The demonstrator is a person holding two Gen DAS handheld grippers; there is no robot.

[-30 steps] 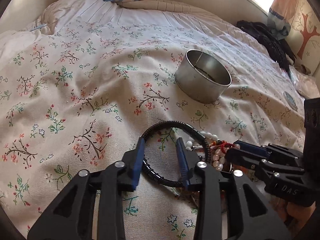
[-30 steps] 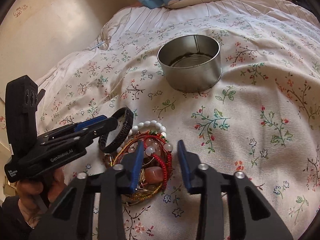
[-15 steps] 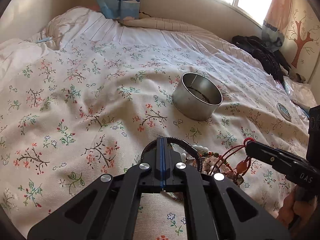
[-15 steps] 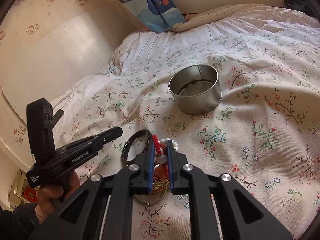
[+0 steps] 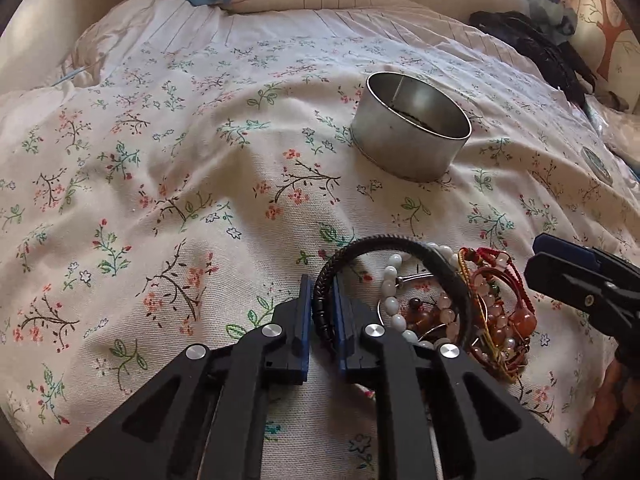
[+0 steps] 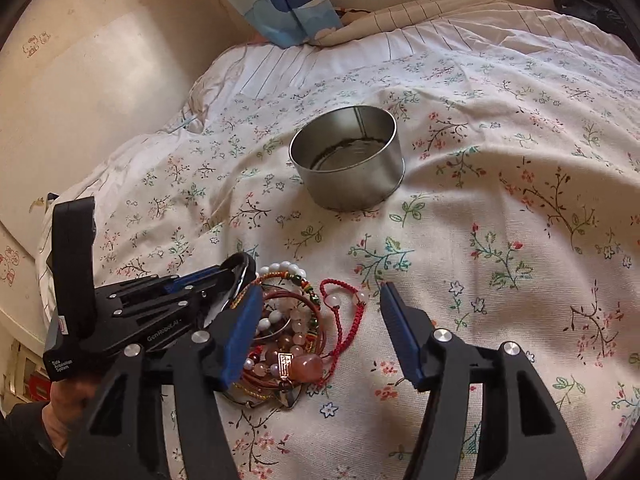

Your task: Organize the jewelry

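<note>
A black braided bracelet [image 5: 400, 242] stands partly raised off the floral bedspread. My left gripper [image 5: 320, 284] has its blue pads pressed on the bracelet's left side, and its jaws are opening slightly. Right of it lies a tangled jewelry pile [image 5: 496, 304] of red cords and pink and white beads. In the right wrist view my right gripper [image 6: 320, 292] hangs over that pile [image 6: 288, 340] with its jaws opening wide. A red cord bracelet [image 6: 344, 312] lies loose between them, untouched. The left gripper [image 6: 236, 276] shows there at the pile's left. A round metal tin [image 5: 408, 148] sits farther back.
The tin [image 6: 356, 188] stands open-topped on the rumpled bedspread beyond the jewelry. A blue patterned pillow [image 6: 288, 0] leans at the head of the bed. Black clothing [image 5: 532, 48] lies at the far right edge, and a small round disc [image 5: 596, 160] nearer. A wall runs along the left.
My left gripper went from wide open to shut with nothing in it, then came down onto the black bracelet. My right gripper, shut on the red cord half a second ago, has opened and dropped it.
</note>
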